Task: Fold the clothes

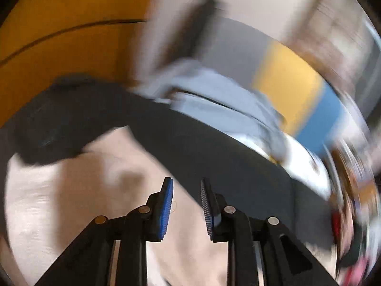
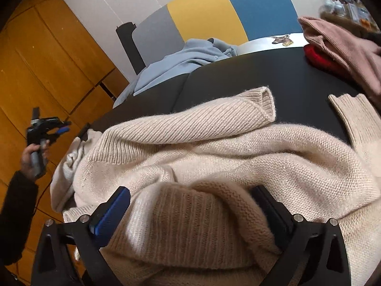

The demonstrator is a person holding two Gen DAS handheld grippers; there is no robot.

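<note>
Sweater (image 2: 214, 147) sprawls cream and ribbed across the near part of the black desk (image 2: 273, 71), one sleeve cuff (image 2: 266, 102) folded over the top, another ribbed end (image 2: 352, 112) lying off to the right. Right gripper (image 2: 190, 205) is in low, its fingers (image 2: 112, 209) spread wide with a thick bunched fold of the knit sitting between them, not pinched tight. Out at the left edge, a hand (image 2: 33, 157) holds the left gripper (image 2: 60, 127) up off the desk, beside the orange wooden cabinet (image 2: 47, 59). The left wrist view is badly smeared, but the left gripper's (image 1: 185, 190) blue-padded fingers (image 1: 166, 205) stand apart with nothing between them, cream knit below. At the back, a pale blue garment (image 2: 181, 64) drapes over the desk's far edge; pink (image 2: 345, 43) and red (image 2: 319, 57) clothes sit far right.
</note>
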